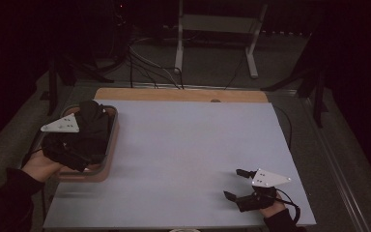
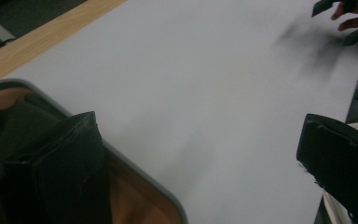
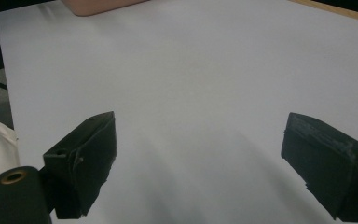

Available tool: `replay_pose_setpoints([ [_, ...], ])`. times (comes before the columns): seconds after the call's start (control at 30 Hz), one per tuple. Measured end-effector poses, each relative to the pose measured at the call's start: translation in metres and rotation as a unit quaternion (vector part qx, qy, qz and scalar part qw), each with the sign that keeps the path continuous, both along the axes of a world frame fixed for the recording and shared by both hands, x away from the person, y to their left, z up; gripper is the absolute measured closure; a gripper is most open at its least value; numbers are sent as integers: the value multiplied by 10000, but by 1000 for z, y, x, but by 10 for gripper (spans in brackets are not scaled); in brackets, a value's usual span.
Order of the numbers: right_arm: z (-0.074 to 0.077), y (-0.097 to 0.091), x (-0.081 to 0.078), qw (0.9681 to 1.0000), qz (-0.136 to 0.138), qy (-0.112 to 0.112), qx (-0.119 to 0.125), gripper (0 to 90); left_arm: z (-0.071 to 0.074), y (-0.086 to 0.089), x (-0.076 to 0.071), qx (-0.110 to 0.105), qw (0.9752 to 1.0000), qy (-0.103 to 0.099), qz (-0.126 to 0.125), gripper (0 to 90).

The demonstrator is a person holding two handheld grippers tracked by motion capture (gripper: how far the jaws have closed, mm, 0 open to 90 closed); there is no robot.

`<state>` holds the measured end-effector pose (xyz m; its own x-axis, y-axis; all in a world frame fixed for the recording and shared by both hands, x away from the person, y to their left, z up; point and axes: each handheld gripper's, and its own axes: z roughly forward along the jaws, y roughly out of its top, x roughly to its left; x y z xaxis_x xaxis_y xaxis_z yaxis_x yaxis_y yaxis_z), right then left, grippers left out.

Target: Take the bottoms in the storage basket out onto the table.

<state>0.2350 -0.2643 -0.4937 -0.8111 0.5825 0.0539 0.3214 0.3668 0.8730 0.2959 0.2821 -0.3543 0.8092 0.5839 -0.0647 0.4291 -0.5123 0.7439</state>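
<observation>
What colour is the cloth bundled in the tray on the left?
Black. The cloth sits in the tray, clearest in the high view.

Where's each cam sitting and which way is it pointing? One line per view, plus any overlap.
High view: fixed above the person's side, looking forward and down at the table; forearms, left gripper over the tray, right gripper.
Left gripper view: rides the left gripper, looking across the table past the tray toward the right gripper; own jaws wide apart.
Right gripper view: rides the right gripper, looking over bare table toward the tray.
Shared: table, tray.
</observation>
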Motion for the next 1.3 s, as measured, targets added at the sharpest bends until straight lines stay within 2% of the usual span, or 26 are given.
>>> replay_pose_setpoints([
  [0.3,0,0,0,10000,-3,22,6,103,6,16,12,-66,9994,-53,344,3],
  [0.5,0,0,0,10000,-10,39,0,103,6,25,21,-131,9985,-51,538,3],
  [0.7,-1,1,0,10000,-1,41,-3,104,4,30,28,-109,9974,-50,717,3],
  [0.77,-1,1,0,10000,3,48,-1,103,3,33,32,-199,9967,-36,791,4],
  [0.93,-1,2,1,10000,13,59,-6,104,3,38,41,-144,9951,-37,981,3],
  [1.1,-1,2,1,10000,28,56,-1,104,2,44,51,-259,9924,-16,1202,3],
  [1.3,-2,3,1,10000,45,68,7,104,-3,51,62,-229,9885,22,1496,3],
])
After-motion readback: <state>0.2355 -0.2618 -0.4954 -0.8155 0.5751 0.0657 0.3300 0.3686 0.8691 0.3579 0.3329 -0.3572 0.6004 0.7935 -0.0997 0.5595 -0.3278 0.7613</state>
